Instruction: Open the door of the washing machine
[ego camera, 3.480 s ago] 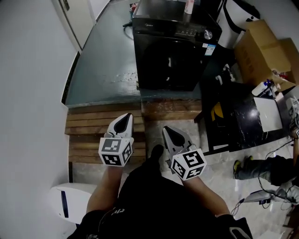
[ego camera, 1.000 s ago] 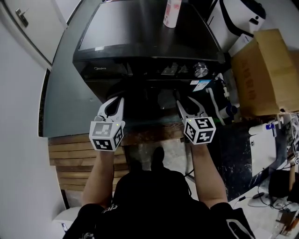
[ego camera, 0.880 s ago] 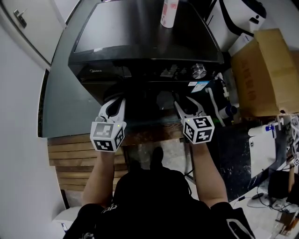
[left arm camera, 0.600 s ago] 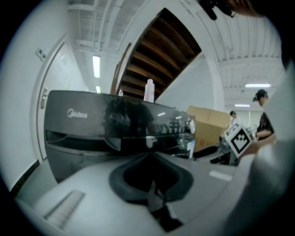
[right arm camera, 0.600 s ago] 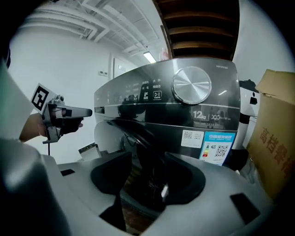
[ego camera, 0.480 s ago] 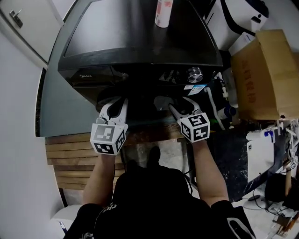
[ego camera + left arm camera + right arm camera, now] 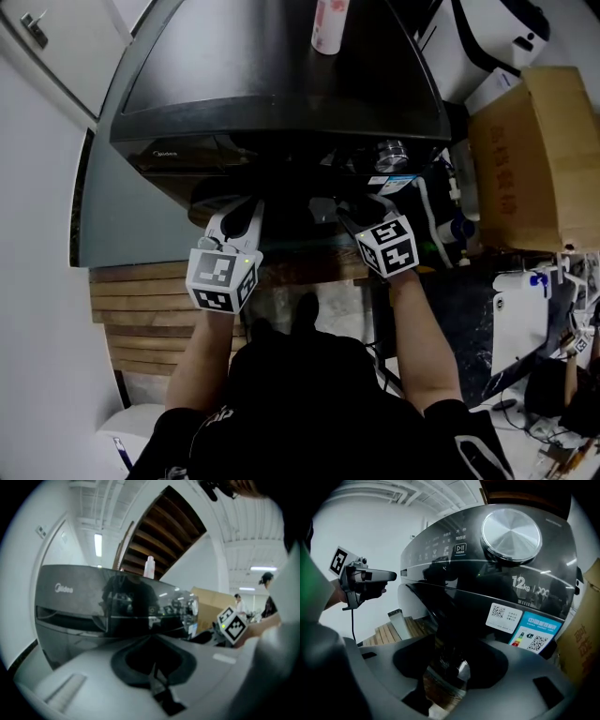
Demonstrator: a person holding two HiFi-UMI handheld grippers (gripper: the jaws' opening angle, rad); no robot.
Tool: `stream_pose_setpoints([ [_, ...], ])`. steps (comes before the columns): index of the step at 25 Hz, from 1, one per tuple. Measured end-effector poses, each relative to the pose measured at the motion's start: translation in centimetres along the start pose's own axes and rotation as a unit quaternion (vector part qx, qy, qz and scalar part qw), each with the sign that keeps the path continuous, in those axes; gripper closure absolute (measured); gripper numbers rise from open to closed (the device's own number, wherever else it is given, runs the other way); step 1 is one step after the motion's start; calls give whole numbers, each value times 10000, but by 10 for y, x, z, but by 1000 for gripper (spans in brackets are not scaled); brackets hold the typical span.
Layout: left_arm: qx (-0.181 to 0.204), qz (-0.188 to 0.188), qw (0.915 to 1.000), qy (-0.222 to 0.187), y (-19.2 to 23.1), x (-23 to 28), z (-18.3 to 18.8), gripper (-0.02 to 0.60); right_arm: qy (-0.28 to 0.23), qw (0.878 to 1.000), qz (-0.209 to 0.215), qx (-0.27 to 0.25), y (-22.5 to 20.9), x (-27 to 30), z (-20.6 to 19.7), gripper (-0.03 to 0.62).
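Two tongs sit close to the front of the black washing machine (image 7: 272,84). My left tongs (image 7: 242,211) are pressed together, empty, facing the panel. My right tongs (image 7: 361,208) stand wide apart and are closing, with the edge of the dark door (image 7: 450,620) between them, below the dial (image 7: 511,531); I cannot tell if they touch it.

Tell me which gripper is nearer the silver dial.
Right. The right gripper, jaws closing with the door's edge between them, sits just below the dial; left gripper, far to its left.
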State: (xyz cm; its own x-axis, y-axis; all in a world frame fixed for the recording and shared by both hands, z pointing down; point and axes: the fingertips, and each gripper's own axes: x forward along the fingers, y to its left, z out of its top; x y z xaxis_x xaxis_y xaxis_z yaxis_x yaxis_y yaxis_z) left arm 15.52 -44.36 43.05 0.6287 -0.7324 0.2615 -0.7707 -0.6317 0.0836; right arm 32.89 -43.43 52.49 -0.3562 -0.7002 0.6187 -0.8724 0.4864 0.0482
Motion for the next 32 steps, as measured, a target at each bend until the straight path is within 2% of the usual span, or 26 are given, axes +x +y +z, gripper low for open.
stream_pose_setpoints([
  [1,-38,17,10000,14,0,0,-2,572,48,9999,35,-103,0,1,0,406],
  [5,-33,72,10000,51,0,-3,-3,572,232,9975,291,-594,-1,2,-3,429],
  [9,-107,120,9998,107,1,-6,-8,572,607,9890,584,-1218,0,5,-6,456],
  [12,-127,103,9998,127,-2,-7,-10,572,832,9854,709,-1307,1,10,-11,431],
  [17,-130,108,9998,145,-3,-9,-12,572,1004,9796,798,-1546,2,13,-14,441],
  [19,-136,123,9997,153,-2,-10,-13,572,1137,9739,841,-1773,3,14,-17,447],
  [23,-144,174,9996,171,-2,-14,-14,573,1487,9546,1033,-2365,4,15,-22,469],
  [25,-156,213,9995,177,-1,-17,-15,572,1484,9522,1074,-2446,4,15,-22,471],
  [32,-216,424,9987,190,4,-27,-16,573,1304,9567,1023,-2393,5,17,-22,467],
])
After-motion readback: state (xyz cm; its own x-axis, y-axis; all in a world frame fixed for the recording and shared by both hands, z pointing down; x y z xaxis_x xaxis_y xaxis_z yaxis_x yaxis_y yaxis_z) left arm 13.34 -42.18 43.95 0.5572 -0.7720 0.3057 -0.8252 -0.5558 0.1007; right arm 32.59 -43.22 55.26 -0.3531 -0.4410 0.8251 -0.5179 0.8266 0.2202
